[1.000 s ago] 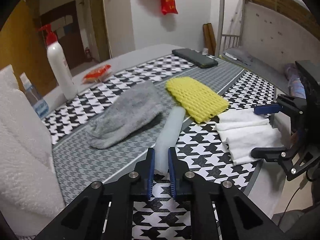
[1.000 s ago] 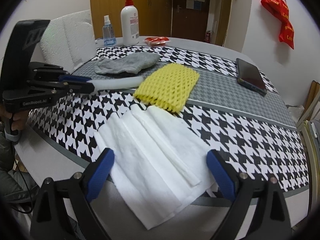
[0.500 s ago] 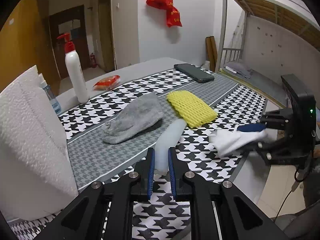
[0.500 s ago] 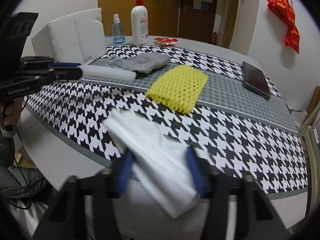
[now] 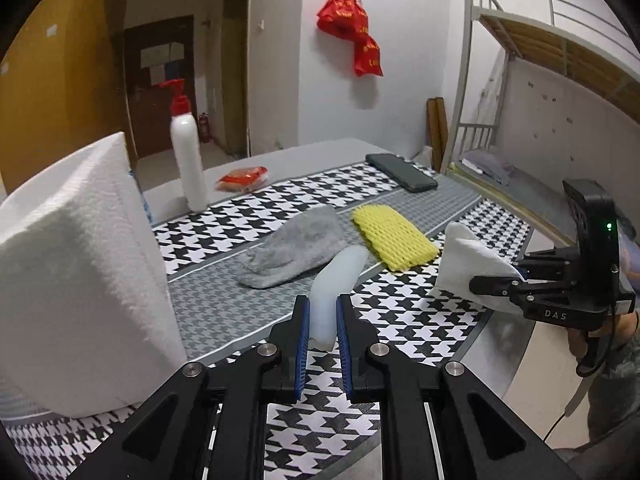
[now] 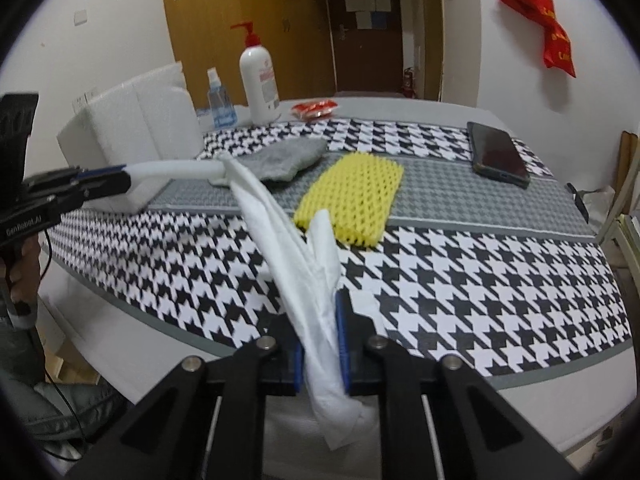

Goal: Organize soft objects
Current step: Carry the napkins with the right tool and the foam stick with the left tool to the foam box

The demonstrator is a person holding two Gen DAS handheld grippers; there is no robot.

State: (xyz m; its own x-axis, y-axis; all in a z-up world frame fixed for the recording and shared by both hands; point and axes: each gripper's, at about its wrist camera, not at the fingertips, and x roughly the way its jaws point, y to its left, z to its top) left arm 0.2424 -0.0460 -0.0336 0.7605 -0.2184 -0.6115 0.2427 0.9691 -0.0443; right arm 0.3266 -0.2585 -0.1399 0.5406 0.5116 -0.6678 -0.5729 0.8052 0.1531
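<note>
My left gripper (image 5: 322, 308) is shut on one end of a pale foam strip (image 5: 340, 272), held above the table; the strip (image 6: 176, 170) reaches toward the grey sock (image 5: 292, 244). A yellow foam net (image 5: 392, 236) lies flat beside the sock. My right gripper (image 6: 320, 320) is closing its jaws on a white cloth (image 6: 288, 248), and both pads press on the bunched fabric. The cloth hangs off the table's near edge and shows as a raised white flap (image 5: 468, 264) in the left wrist view.
A white paper-towel block (image 5: 72, 272) stands close on the left. Behind it are a pump bottle (image 5: 188, 160) and a small spray bottle (image 6: 218, 100). A red packet (image 5: 242, 178) and a dark phone (image 5: 402, 172) lie far back. The houndstooth table's edge (image 6: 400, 372) is near.
My right gripper went from wide open over the flat white cloth to shut on it, bunching and lifting it. My left gripper rose with the foam strip.
</note>
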